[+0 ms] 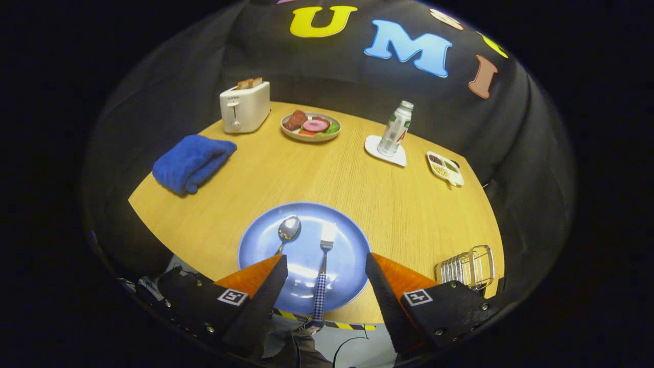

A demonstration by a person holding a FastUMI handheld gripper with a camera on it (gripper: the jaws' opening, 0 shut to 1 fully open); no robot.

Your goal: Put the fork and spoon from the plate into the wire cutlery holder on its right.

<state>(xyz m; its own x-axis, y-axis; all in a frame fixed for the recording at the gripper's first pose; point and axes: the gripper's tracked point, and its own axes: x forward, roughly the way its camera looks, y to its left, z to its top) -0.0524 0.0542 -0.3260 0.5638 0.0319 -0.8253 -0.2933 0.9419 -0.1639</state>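
The gripper (325, 263) is hovering above the near edge of the table (388, 204), its two fingers (265, 286) standing wide apart and holding nothing. Between them a blue plate (347, 266) is lying on the wood, close to the table's near edge. On the plate the fork (323, 266) is resting almost midway between the fingers, its prongs pointing away and its checked handle reaching back over the plate's near rim. The spoon (287, 230) is lying just beside the fork, toward the left finger, bowl away, with its handle passing behind that finger's tip. The wire cutlery holder (467, 268) is sitting to the right of the plate, apart from it, just beyond the right finger.

Farther across the table a folded blue towel (193, 162) is lying at the left, a white toaster (245, 106) with toast in its slots is standing behind it, and a plate of food (310, 125) is sitting beside the toaster. A bottle (396, 129) is standing upright on a white coaster (387, 151), and a small divided dish (445, 168) is lying near the right edge.
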